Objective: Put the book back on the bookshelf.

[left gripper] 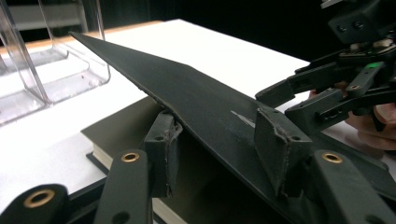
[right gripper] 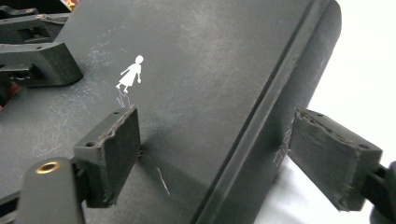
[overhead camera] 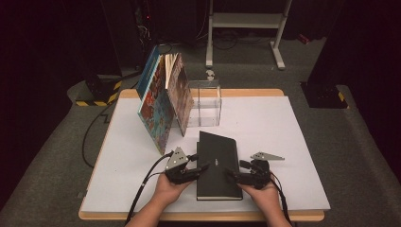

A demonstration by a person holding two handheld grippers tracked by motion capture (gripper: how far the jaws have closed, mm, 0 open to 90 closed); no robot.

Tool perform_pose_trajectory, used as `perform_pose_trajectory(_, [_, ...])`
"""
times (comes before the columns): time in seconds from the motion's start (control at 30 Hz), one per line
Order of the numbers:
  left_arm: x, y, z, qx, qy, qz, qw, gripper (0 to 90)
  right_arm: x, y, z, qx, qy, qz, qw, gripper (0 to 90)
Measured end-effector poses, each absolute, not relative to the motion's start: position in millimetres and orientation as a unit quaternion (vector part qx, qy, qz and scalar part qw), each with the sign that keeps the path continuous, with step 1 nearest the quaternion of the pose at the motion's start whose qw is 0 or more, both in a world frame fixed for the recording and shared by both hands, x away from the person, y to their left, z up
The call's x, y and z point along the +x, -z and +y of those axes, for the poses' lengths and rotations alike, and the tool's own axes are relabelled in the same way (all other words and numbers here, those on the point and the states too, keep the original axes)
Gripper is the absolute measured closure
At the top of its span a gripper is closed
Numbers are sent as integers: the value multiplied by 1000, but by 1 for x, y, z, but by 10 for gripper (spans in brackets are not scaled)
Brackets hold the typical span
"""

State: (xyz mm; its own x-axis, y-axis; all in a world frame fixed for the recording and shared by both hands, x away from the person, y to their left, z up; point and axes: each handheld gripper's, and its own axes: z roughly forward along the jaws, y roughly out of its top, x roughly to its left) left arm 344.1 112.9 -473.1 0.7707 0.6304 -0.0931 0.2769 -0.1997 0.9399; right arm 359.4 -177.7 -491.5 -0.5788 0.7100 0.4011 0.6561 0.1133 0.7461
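A black hardcover book (overhead camera: 217,165) lies near the table's front edge, between my two grippers. In the left gripper view its front cover (left gripper: 187,88) is lifted off the pages. My left gripper (left gripper: 219,123) is open around that cover, one pad (left gripper: 163,149) under it and the other on top. My right gripper (right gripper: 215,126) is open and straddles the spine edge, one pad (right gripper: 112,154) on the cover near a small white figure (right gripper: 130,74) and the other pad beside the spine. In the high view my left gripper (overhead camera: 196,171) and my right gripper (overhead camera: 232,176) sit at the book's two sides.
A clear acrylic stand (overhead camera: 204,101) sits behind the book, with several colourful books (overhead camera: 163,101) leaning against its left side. The white tabletop (overhead camera: 274,127) has free room to the right. A white frame (overhead camera: 246,21) stands on the floor behind.
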Motion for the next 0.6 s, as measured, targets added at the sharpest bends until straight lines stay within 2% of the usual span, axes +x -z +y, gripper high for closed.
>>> perform_pose_trajectory(0.37, [332, 470, 112, 754, -196, 270, 566, 525, 366, 497, -176, 462, -493, 736, -27, 6])
perform_pose_trajectory(0.6, [324, 468, 112, 749, -225, 245, 573, 526, 373, 499, -179, 464, -504, 726, -59, 0])
